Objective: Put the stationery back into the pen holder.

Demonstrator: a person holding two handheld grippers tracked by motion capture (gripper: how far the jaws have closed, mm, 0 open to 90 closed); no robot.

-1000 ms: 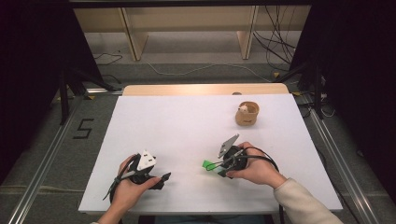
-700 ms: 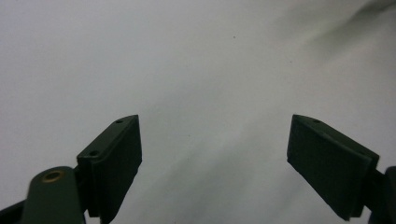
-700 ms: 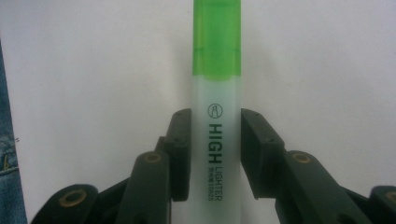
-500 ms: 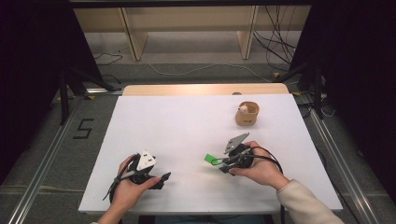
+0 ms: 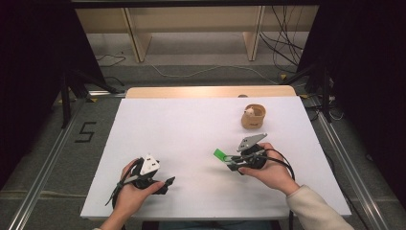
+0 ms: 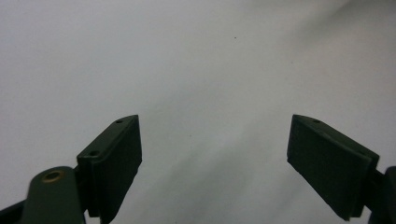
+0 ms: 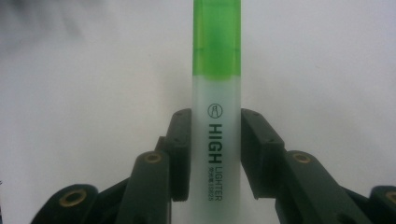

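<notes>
Green-capped highlighter (image 7: 217, 93) clamped in the right gripper (image 5: 229, 162).
We read its "HIGH LIGHTER" print in the right gripper view; left gripper (image 6: 215, 154) gapes over white table (image 5: 191, 124). Since 1 second ago, the highlighter tip swung slightly.

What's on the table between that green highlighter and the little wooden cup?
Nothing: in the high view the white table is bare between the highlighter, clamped in the right gripper, and the cup.

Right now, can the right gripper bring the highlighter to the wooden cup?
Probably yes: the right gripper holds the highlighter, and bare white table lies between it and the wooden cup.
</notes>
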